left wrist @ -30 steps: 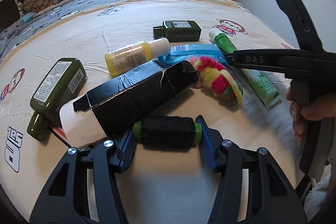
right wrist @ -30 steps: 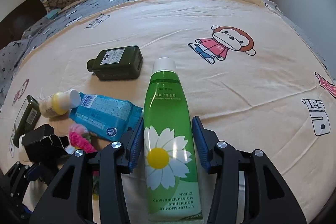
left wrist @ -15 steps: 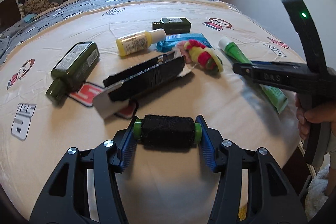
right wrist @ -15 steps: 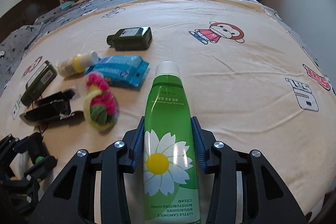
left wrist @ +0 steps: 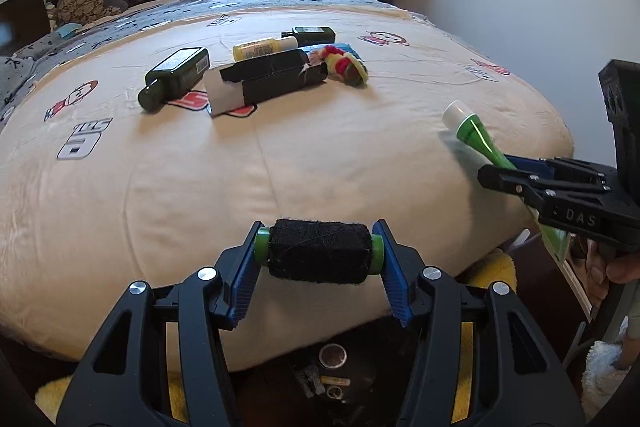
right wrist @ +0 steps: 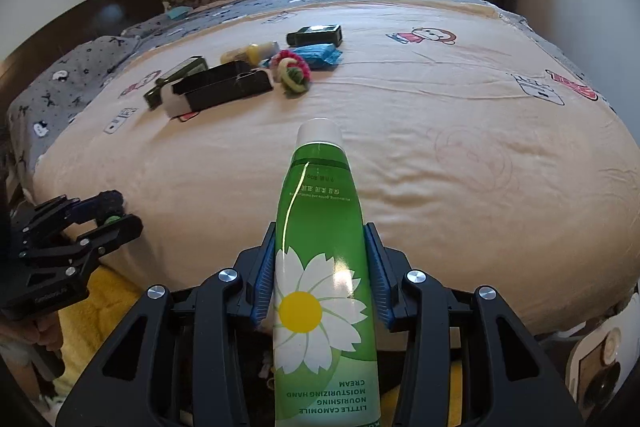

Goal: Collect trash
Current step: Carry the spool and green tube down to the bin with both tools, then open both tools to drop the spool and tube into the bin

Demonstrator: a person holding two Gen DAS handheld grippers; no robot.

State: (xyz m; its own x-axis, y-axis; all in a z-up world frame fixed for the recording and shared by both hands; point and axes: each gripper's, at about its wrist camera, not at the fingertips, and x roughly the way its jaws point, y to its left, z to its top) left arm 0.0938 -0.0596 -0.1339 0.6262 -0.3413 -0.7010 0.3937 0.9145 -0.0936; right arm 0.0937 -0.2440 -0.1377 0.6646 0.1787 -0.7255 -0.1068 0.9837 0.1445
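The green plastic hand-cream tube with a white cap and daisy print [right wrist: 322, 267] sits lengthwise in the right gripper [right wrist: 320, 275], whose jaws are clamped on its soft sides, held over the near edge of the bed [right wrist: 440, 147]. The black thread spool with green ends [left wrist: 318, 251] is pinched end to end between the jaws of the left gripper [left wrist: 318, 257], also at the bed's edge. The glossy tube could slide forward out of its grip, since it tilts down and is squeezable. The spool, held only by its end faces, could pivot and drop short of the dark round bin below [left wrist: 336, 367]. The flattened black carton [left wrist: 272, 79] and dark green bottle [left wrist: 176, 75] remain on the bed.
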